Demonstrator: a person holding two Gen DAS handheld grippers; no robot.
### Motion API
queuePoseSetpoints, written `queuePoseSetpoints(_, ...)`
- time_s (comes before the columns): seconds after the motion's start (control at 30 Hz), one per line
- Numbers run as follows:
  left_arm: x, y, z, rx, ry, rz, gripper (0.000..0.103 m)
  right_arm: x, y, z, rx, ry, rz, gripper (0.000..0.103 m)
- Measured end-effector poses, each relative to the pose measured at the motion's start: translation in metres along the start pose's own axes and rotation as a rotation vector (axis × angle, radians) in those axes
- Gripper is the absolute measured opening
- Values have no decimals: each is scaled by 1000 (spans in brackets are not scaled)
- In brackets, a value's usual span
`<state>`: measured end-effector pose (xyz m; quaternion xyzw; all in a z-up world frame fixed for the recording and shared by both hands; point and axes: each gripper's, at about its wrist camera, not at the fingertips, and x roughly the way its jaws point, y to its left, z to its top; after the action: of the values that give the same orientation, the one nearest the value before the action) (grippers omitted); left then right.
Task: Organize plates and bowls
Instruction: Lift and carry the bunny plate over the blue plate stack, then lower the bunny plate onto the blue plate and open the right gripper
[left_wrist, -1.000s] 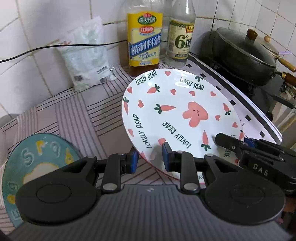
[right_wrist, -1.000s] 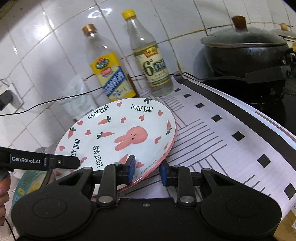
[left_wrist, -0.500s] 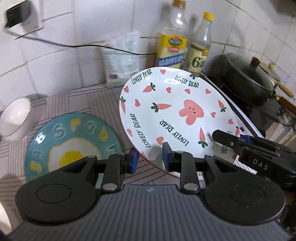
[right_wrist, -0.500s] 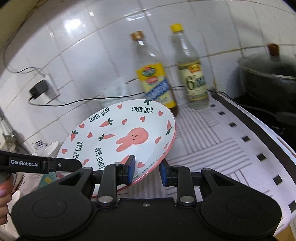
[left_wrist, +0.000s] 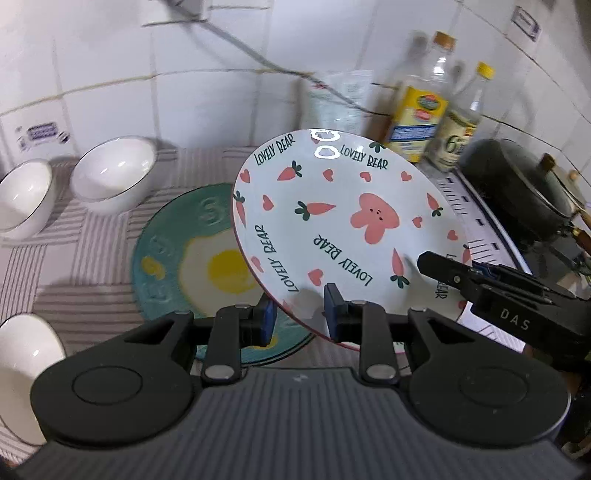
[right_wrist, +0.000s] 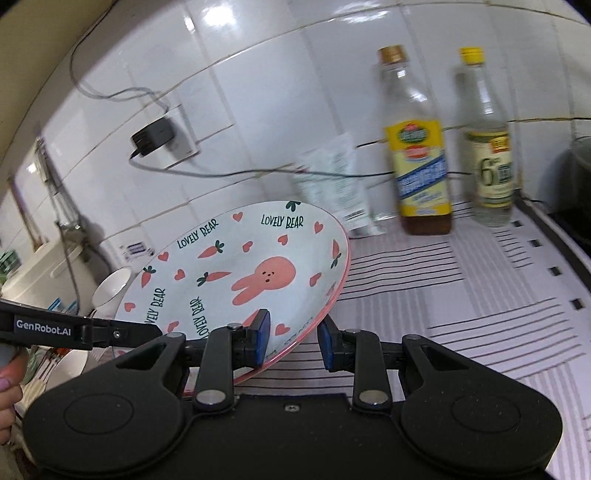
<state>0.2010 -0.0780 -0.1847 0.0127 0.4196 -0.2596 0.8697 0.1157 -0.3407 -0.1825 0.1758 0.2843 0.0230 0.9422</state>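
Note:
A white plate with pink rabbit and carrots (left_wrist: 347, 221) is held tilted in the air by both grippers. My left gripper (left_wrist: 299, 314) is shut on its near rim, and my right gripper (right_wrist: 291, 336) is shut on the opposite rim; the plate also shows in the right wrist view (right_wrist: 240, 273). The right gripper also shows in the left wrist view (left_wrist: 498, 295). Below the plate lies a teal plate with a fried-egg picture (left_wrist: 192, 266), partly hidden by the held plate. Three white bowls stand at the left (left_wrist: 114, 173), (left_wrist: 22, 195), (left_wrist: 22, 373).
Two bottles (right_wrist: 417, 147), (right_wrist: 487, 147) and a plastic packet (right_wrist: 332, 184) stand against the tiled wall. A dark lidded pot (left_wrist: 517, 184) sits on the stove at the right. A cable (right_wrist: 221, 171) runs from a wall socket. The counter has a striped cover (right_wrist: 461, 288).
Both grippers have carried the rabbit plate up and to the left, over the teal egg plate. The white bowls have come into the left wrist view.

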Motion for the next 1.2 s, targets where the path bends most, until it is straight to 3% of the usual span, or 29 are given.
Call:
queuePoseSetpoints(0.3,10,38,-8,-77,36,39,25,40,22,-10,-4,70,57,33)
queuePoseSetpoints(0.6,17,64,-6,-172,121,23,25,63,33,-17,-16,119,79,33)
queuePoseSetpoints(0.7,19,74,-6,-227,150,7,25,66,40,-15,-36,138,69,33)
queuePoseSetpoints(0.97,27,71,6,-254,221,26,25,77,48,-13,-67,193,33,33)
queuePoseSetpoints(1.2,33,79,15,-314,275,31,25,89,64,0,-165,275,-47,32)
